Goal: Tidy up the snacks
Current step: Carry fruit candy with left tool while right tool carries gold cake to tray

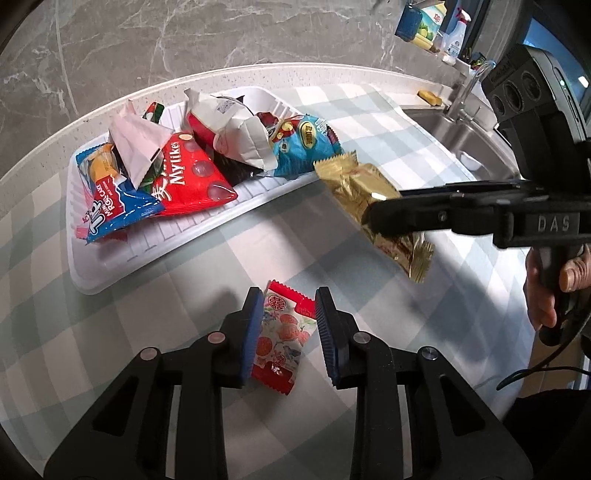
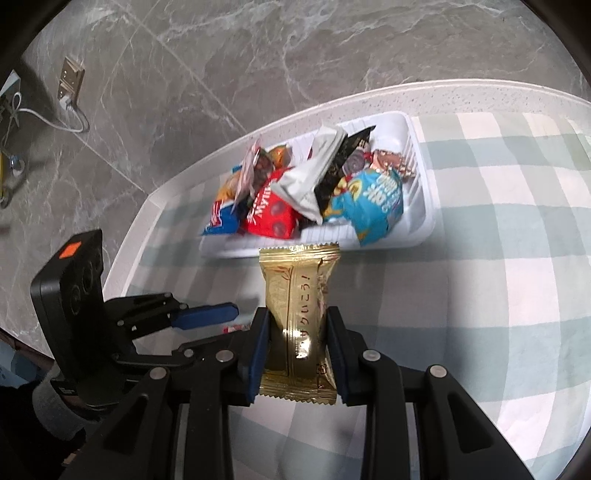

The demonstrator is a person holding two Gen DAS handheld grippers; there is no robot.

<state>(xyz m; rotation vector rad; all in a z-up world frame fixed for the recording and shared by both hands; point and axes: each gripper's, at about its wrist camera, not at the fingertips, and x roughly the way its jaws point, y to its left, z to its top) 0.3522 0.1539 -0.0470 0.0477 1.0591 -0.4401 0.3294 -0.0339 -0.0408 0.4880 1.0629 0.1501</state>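
Left claw [image 1: 288, 328] pinching red sweet packet [image 1: 282, 338]; right claw [image 2: 295, 354] pinching gold wafer pack [image 2: 297, 317]; sink [image 1: 461, 136] left-view only.

A home kitchen, by all signs. Pale speckled worktop [image 1: 258, 75] with a rounded edge, covered by a green-and-white checked cloth [image 1: 369, 122]. Stainless steel sink [image 1: 476, 144] set in at the far right, with a curved tap [image 1: 476, 79] and a yellow sponge [image 1: 430, 98] beside it. Spray bottle [image 1: 458, 33] and other cleaning containers lined up behind. Grey marble-look tiles [image 2: 258, 55] beyond, and a wall socket [image 2: 70, 83] with a white cable plugged in.
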